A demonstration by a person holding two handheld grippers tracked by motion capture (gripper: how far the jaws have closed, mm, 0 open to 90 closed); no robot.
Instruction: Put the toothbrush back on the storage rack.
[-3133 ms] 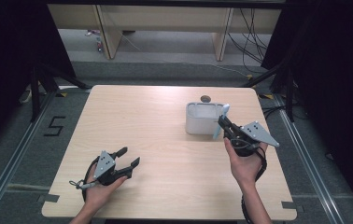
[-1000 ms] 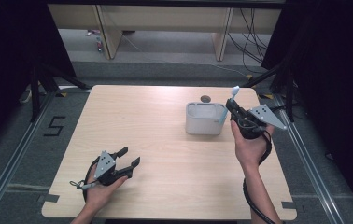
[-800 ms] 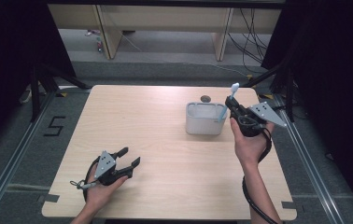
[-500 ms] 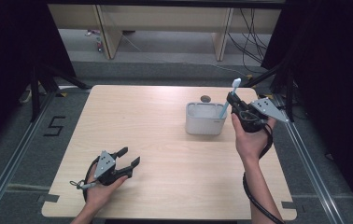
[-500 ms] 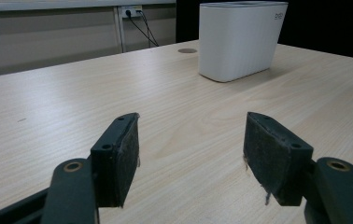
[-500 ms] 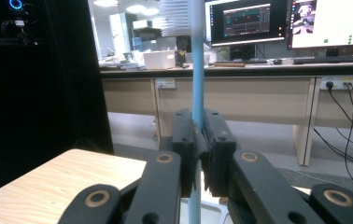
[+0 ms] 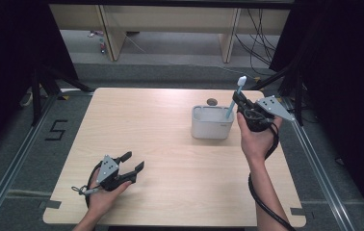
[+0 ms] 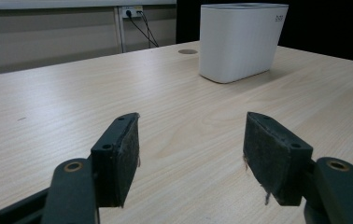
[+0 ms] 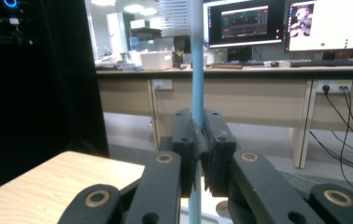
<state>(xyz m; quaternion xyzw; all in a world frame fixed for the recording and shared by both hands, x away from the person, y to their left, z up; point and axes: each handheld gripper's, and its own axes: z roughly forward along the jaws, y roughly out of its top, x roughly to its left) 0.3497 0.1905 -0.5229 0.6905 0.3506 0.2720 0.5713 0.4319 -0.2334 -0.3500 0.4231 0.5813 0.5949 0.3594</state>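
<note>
The right gripper [image 7: 240,102] held a light-blue toothbrush [image 7: 234,98] upright above the right end of a white oval plastic holder [image 7: 211,126] on the pale wooden tabletop [image 7: 161,139]. The left gripper [image 7: 133,161] rested near the front edge, fingers apart.

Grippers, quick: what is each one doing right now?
Left gripper: jaws open, holding nothing, low over the table.
Right gripper: jaws closed on the blue toothbrush, beside the white holder.
</note>
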